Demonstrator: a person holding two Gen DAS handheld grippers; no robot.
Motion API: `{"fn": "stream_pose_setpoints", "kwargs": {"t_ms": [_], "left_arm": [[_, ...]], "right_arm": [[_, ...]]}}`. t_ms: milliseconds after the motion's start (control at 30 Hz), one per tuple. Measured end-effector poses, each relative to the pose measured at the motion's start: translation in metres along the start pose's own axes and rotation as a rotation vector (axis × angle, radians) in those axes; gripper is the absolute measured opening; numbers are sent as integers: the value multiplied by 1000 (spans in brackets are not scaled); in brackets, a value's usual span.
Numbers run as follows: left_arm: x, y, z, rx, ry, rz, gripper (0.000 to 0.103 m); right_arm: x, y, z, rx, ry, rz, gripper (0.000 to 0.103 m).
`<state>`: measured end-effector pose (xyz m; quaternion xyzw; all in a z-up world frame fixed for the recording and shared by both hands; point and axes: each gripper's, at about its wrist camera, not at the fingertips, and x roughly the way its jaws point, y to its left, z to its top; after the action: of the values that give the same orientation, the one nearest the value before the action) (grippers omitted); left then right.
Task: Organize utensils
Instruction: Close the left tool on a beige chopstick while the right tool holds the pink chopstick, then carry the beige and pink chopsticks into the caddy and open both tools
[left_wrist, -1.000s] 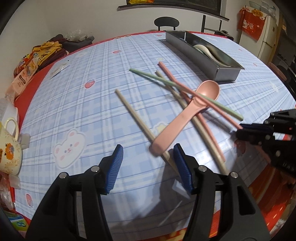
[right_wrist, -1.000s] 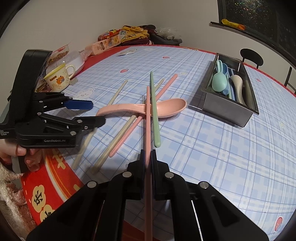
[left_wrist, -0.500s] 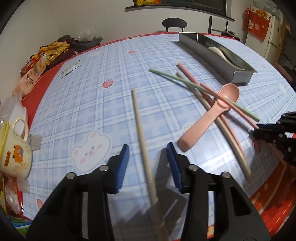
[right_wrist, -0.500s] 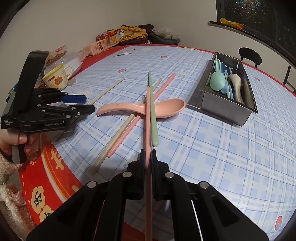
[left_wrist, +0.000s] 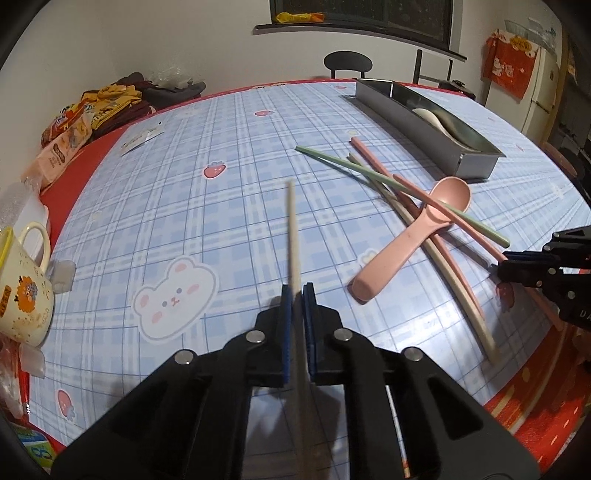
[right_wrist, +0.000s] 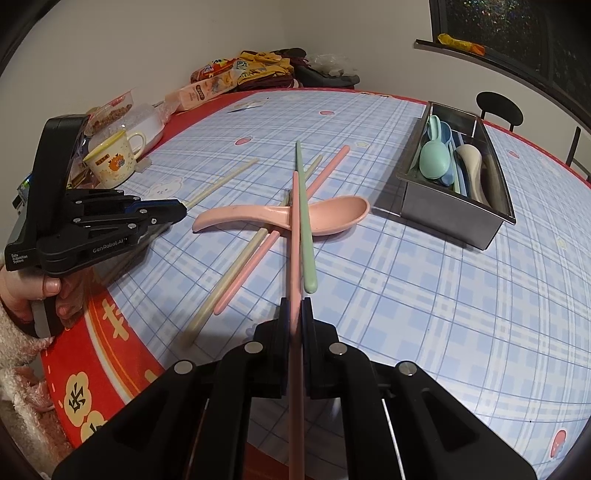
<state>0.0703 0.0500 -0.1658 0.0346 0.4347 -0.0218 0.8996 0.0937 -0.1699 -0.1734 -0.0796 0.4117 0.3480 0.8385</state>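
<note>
My left gripper (left_wrist: 297, 290) is closing tight on a cream chopstick (left_wrist: 291, 221), and its blue pads press both sides of it. The stick points away over the checked tablecloth. My right gripper (right_wrist: 295, 306) is shut on a pink chopstick (right_wrist: 295, 229) that lies across a pink spoon (right_wrist: 340, 214) beside a green chopstick (right_wrist: 306, 236). A second pink chopstick (right_wrist: 255, 258) and another cream one (right_wrist: 221, 291) lie under the spoon. The right wrist view shows the left gripper (right_wrist: 181, 212) at the left, held by a hand. The metal tray (right_wrist: 454, 218) holds spoons and chopsticks.
A yellow mug (right_wrist: 110, 162) and snack packets (right_wrist: 207, 88) stand along the far left of the table. The table's red front edge (right_wrist: 103, 354) runs close under both grippers. A black chair (left_wrist: 347, 64) stands behind the tray (left_wrist: 406, 118).
My left gripper slid left from the pink spoon's handle to the cream chopstick and closed on it; the stick now lines up with the jaws. The right gripper has not moved.
</note>
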Motion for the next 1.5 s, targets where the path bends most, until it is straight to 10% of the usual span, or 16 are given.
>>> {"fn": "stream_pose_setpoints", "kwargs": {"t_ms": [467,1500], "left_arm": [[-10,37,-6,-189,-57,-152,10],[-38,38,-6,-177,-132,-187,10]], "right_arm": [[0,1,0,-13,5,2,8],[-18,-17,-5,89,-105,111,6]]}}
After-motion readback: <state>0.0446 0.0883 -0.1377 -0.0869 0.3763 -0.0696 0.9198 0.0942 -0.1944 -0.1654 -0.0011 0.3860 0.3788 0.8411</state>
